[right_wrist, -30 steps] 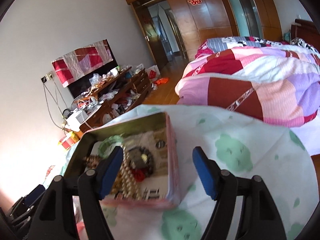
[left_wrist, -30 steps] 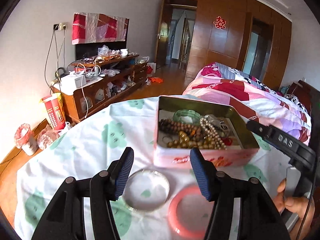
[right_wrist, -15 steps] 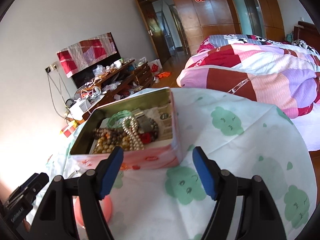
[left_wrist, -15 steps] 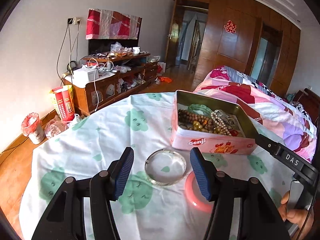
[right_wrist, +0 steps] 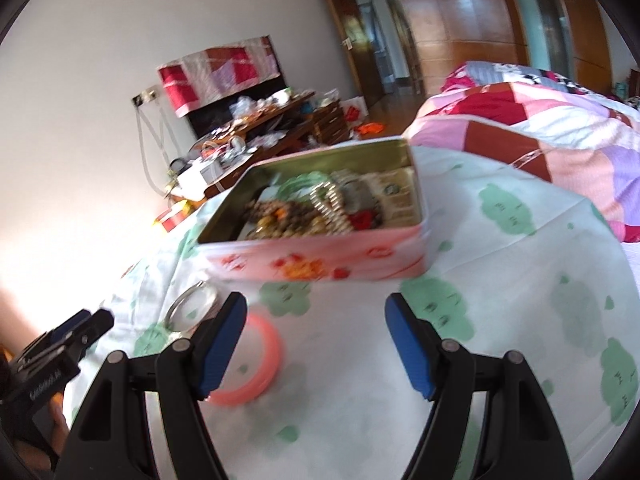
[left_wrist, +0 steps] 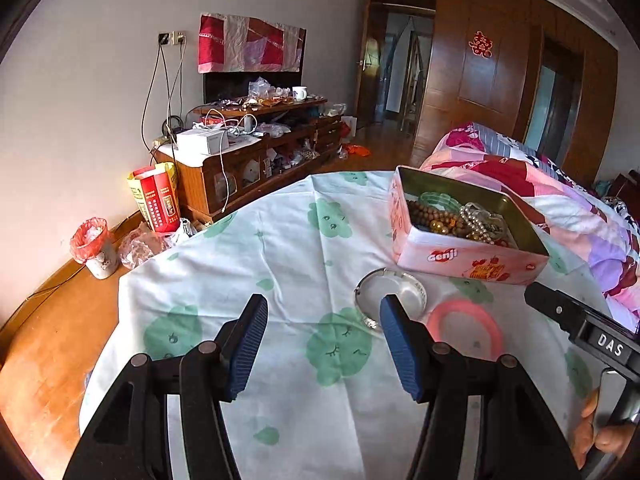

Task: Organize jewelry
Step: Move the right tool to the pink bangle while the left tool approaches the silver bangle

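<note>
A pink tin box [left_wrist: 468, 258] [right_wrist: 320, 264] holds beads, pearls and a green bangle. It stands on a round table with a white, green-printed cloth [left_wrist: 280, 248] [right_wrist: 500, 320]. A silver bangle [left_wrist: 390, 294] [right_wrist: 192, 308] and a pink bangle [left_wrist: 466, 330] [right_wrist: 256, 364] lie on the cloth in front of the box. My left gripper [left_wrist: 322, 346] is open and empty, to the left of the silver bangle. My right gripper [right_wrist: 316, 348] is open and empty, with the pink bangle by its left finger.
A wooden TV cabinet [left_wrist: 256, 148] with clutter stands against the far wall, with a small bin [left_wrist: 94, 248] and a red carton [left_wrist: 156, 200] on the floor. A bed with a patchwork quilt [left_wrist: 560, 200] [right_wrist: 540, 128] lies behind the table.
Both grippers have pulled back and away from the box. The box and the two bangles now sit farther off. The left view has swung left; the right view is blurred.
</note>
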`<action>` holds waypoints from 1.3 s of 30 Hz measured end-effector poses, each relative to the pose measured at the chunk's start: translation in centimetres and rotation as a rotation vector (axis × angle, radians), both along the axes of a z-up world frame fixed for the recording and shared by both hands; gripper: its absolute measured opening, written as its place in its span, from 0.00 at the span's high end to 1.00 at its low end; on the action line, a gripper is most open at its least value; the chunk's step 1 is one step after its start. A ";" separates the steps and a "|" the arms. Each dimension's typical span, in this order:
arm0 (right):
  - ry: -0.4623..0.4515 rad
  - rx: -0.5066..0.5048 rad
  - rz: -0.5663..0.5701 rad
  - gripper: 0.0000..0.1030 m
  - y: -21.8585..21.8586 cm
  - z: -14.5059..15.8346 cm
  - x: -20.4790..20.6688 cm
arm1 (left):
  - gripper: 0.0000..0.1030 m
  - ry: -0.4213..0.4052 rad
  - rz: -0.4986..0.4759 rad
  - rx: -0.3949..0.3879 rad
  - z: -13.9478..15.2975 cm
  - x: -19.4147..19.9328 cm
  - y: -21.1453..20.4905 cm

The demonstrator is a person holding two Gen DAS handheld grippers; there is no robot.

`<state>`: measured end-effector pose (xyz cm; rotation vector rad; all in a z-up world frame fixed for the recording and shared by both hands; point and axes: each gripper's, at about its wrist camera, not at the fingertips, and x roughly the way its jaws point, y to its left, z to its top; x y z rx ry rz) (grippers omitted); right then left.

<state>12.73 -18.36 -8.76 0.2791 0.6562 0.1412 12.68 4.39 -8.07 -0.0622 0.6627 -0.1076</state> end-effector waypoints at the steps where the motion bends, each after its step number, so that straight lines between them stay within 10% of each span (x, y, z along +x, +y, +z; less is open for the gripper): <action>1: 0.006 -0.003 0.012 0.26 0.2 0.0 -0.1 | 0.42 0.005 -0.001 0.000 0.0 0.0 0.0; 39: 0.174 -0.133 0.215 0.19 7.7 -2.1 1.3 | 0.31 0.060 0.083 0.088 -0.5 -0.1 0.9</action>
